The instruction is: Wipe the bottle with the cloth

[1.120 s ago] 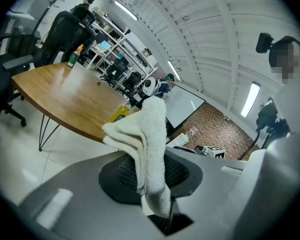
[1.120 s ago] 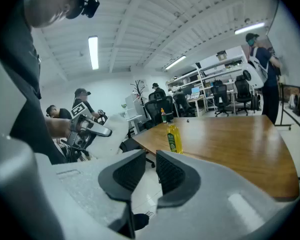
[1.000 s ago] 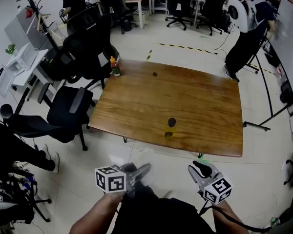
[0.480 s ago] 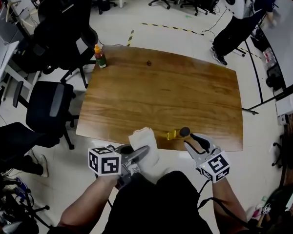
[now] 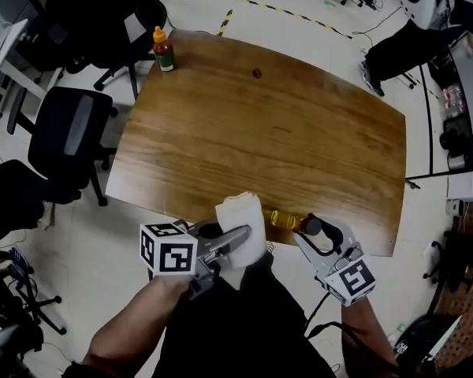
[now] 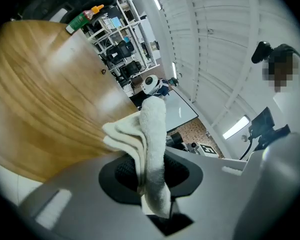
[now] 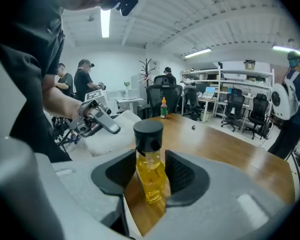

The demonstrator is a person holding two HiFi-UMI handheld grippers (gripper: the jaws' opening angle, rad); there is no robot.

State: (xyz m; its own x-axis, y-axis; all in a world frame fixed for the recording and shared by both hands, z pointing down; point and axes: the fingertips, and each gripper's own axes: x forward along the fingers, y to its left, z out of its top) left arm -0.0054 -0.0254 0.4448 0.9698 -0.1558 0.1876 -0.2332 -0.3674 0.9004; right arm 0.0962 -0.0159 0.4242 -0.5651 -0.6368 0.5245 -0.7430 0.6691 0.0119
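Wooden table fills the centre of the head view, with office chairs at upper left. Both forearms enter from the bottom edge. The left gripper angles toward the upper right, its jaws clamped on a folded white cloth held over the table's near edge. The right gripper points to the upper left; its jaws are opening, pads clear of the yellow bottle standing upright between them just beside the cloth.

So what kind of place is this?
Probably an open-plan office or lab: swivel office chairs beside a large wooden table, storage shelving with desks along the far wall, and striped hazard tape on the floor.
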